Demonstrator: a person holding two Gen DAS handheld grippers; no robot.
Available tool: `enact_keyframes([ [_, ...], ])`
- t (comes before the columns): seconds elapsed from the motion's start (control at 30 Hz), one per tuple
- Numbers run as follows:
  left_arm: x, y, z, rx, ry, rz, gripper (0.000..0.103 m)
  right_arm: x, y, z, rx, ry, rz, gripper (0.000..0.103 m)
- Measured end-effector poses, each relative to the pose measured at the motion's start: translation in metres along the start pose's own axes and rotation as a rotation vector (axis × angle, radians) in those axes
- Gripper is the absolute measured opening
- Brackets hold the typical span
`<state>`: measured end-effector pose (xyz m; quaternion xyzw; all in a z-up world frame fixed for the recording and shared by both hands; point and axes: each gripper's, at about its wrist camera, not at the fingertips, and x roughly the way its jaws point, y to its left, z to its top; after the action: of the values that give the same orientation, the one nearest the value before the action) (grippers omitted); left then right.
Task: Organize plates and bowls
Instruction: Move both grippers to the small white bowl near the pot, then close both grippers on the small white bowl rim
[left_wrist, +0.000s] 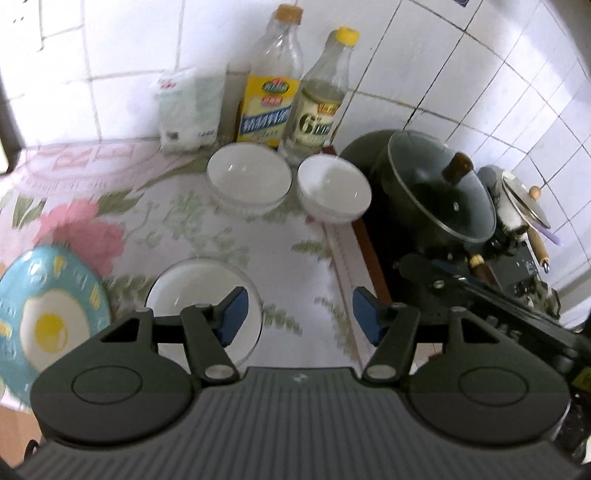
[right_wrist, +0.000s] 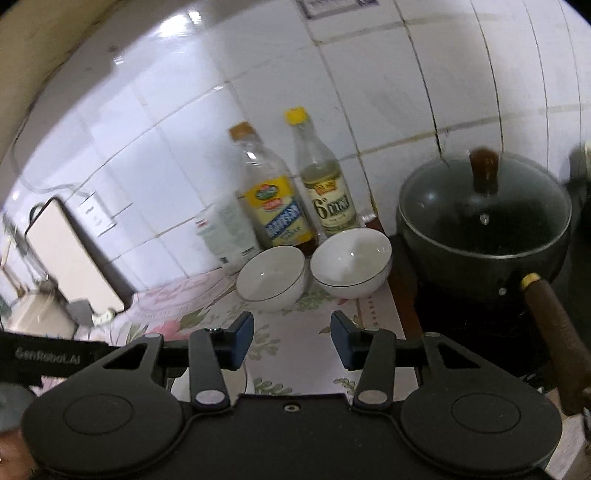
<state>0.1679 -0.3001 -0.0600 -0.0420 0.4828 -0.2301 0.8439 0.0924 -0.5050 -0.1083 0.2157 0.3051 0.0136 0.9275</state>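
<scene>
Both of my claws are up in the air over the flowered tablecloth (left_wrist: 207, 221) right now, and neither one has anything in it. The left gripper (left_wrist: 297, 314) has its jaws spread fairly wide, with only cloth showing in the gap. The right gripper (right_wrist: 291, 338) sits a bit narrower, also with nothing but cloth between the blue pads (right_wrist: 243, 339).

Where the dishes are: two white bowls side by side at the back of the table, the left bowl (left_wrist: 248, 178) and the right bowl (left_wrist: 334, 190), just in front of two yellow-capped bottles (left_wrist: 271, 92) against the tiled wall. They look close together, maybe touching, can't tell for sure. A third white bowl (left_wrist: 192, 291) is nearer to me, partly behind the left claw's left finger. Just left of it is a blue plate (left_wrist: 48, 314) with a fried egg picture on it, hanging at the table's near edge.

Off to the right there's a dark pot (right_wrist: 484, 229) with a glass lid on the stove.
</scene>
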Motion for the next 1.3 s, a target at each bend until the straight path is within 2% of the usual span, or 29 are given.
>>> enact_keyframes([
  [0.1, 0.013, -0.007, 0.010, 0.003, -0.041, -0.005, 0.061, 0.024, -0.013, 0.006, 0.041, 0.014, -0.006, 0.052],
  [0.23, 0.035, -0.011, 0.024, -0.032, -0.086, 0.003, 0.061, 0.053, -0.019, 0.011, 0.032, -0.010, -0.049, 0.052],
  [0.37, 0.072, -0.006, 0.040, -0.105, -0.045, -0.007, 0.058, 0.083, -0.030, 0.013, 0.069, -0.038, -0.095, 0.052],
  [0.43, 0.090, -0.001, 0.045, -0.170, -0.015, -0.016, 0.051, 0.095, -0.036, 0.012, 0.095, -0.060, -0.131, 0.052],
  [0.63, 0.135, 0.011, 0.056, -0.349, 0.057, -0.071, 0.046, 0.122, -0.052, 0.005, 0.170, -0.116, -0.201, 0.052],
  [0.7, 0.144, 0.014, 0.057, -0.407, 0.057, -0.065, 0.046, 0.131, -0.057, 0.005, 0.208, -0.121, -0.199, 0.052],
  [0.83, 0.159, 0.014, 0.059, -0.447, 0.039, -0.046, 0.044, 0.145, -0.058, 0.005, 0.227, -0.125, -0.234, 0.052],
  [0.93, 0.169, 0.013, 0.062, -0.462, 0.045, -0.047, 0.040, 0.154, -0.063, 0.006, 0.269, -0.107, -0.231, 0.047],
  [1.03, 0.177, 0.013, 0.063, -0.480, 0.062, -0.041, 0.038, 0.158, -0.067, 0.005, 0.284, -0.091, -0.220, 0.036],
  [1.2, 0.187, 0.015, 0.064, -0.505, 0.052, -0.027, 0.032, 0.157, -0.068, 0.007, 0.269, -0.072, -0.218, 0.034],
  [1.3, 0.193, 0.018, 0.067, -0.521, 0.053, -0.024, 0.029, 0.158, -0.067, 0.009, 0.236, -0.048, -0.235, 0.028],
])
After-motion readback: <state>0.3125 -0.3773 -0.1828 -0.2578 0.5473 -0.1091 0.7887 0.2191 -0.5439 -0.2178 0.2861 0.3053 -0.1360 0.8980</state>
